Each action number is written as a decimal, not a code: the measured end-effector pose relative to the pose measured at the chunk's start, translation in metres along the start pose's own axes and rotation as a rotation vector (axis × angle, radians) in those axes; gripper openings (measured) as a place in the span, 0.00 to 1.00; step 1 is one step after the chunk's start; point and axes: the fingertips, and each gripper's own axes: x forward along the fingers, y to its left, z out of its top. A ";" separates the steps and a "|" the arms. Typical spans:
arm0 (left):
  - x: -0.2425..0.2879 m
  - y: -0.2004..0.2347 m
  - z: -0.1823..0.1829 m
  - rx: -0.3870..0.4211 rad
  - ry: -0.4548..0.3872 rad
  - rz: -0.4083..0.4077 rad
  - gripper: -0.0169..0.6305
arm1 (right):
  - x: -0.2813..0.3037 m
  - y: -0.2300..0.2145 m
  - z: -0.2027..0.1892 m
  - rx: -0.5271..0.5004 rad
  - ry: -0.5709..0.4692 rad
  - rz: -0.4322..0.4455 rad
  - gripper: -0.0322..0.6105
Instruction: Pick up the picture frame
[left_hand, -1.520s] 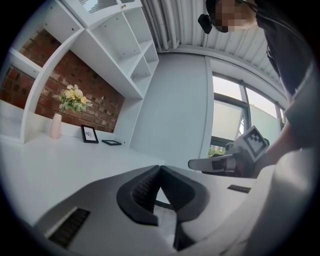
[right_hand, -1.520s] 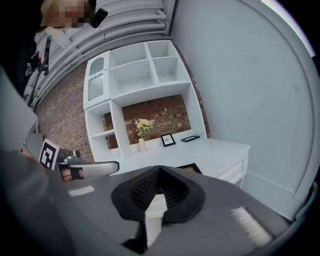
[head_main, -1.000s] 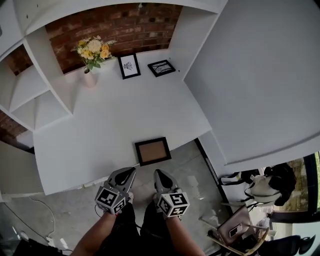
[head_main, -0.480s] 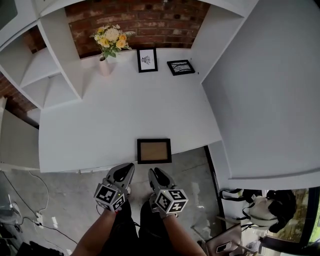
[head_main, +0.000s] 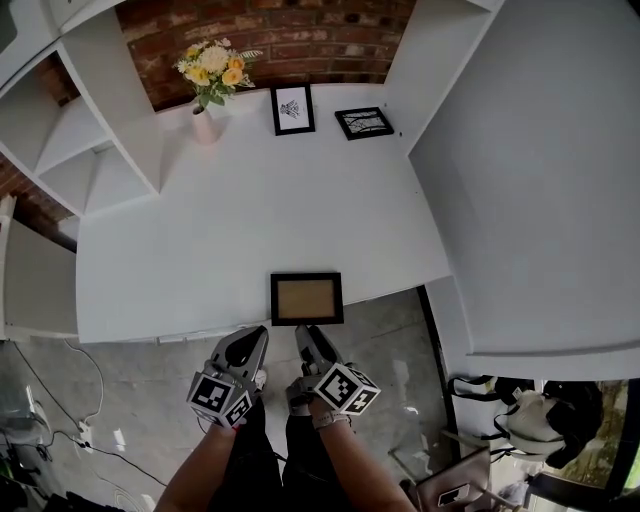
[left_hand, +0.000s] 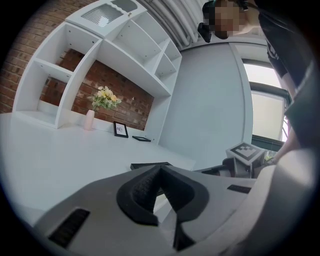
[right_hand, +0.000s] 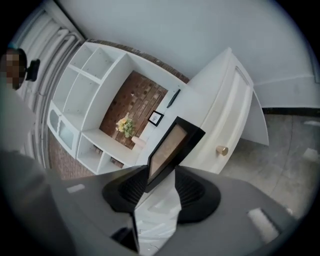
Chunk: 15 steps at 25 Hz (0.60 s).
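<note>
The picture frame (head_main: 306, 298), black with a tan panel, lies flat on the white table (head_main: 200, 250) at its front edge. My right gripper (head_main: 306, 334) sits just in front of the frame's near edge. In the right gripper view the frame (right_hand: 167, 150) looks tilted, and its near edge reaches into the gap of the right gripper (right_hand: 159, 186). Those jaws have just been opening and stand open, with neither pad pressing on it. My left gripper (head_main: 250, 340) hangs beside it to the left, below the table edge, shut and empty. In the left gripper view the frame (left_hand: 149, 165) lies beyond the left gripper (left_hand: 159, 171).
At the table's back stand a vase of yellow flowers (head_main: 207, 88), a small upright framed print (head_main: 292, 108) and a flat dark frame (head_main: 363, 122). White shelving (head_main: 90, 130) rises at the left, a white wall panel (head_main: 530, 180) at the right. A brass drawer knob (right_hand: 221, 150) sits below the tabletop.
My right gripper has rolled, sunk a little toward the frame's near edge, and its jaws have gone from shut to open. The left gripper has hardly moved.
</note>
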 end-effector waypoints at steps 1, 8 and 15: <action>-0.001 -0.001 -0.001 -0.001 0.002 0.002 0.02 | 0.001 -0.001 0.001 0.022 -0.010 0.003 0.30; -0.008 -0.002 -0.008 -0.010 0.011 0.019 0.02 | 0.011 -0.003 0.012 0.156 -0.075 -0.002 0.32; -0.015 0.000 -0.016 -0.023 0.021 0.020 0.02 | 0.018 -0.017 0.014 0.240 -0.108 -0.042 0.34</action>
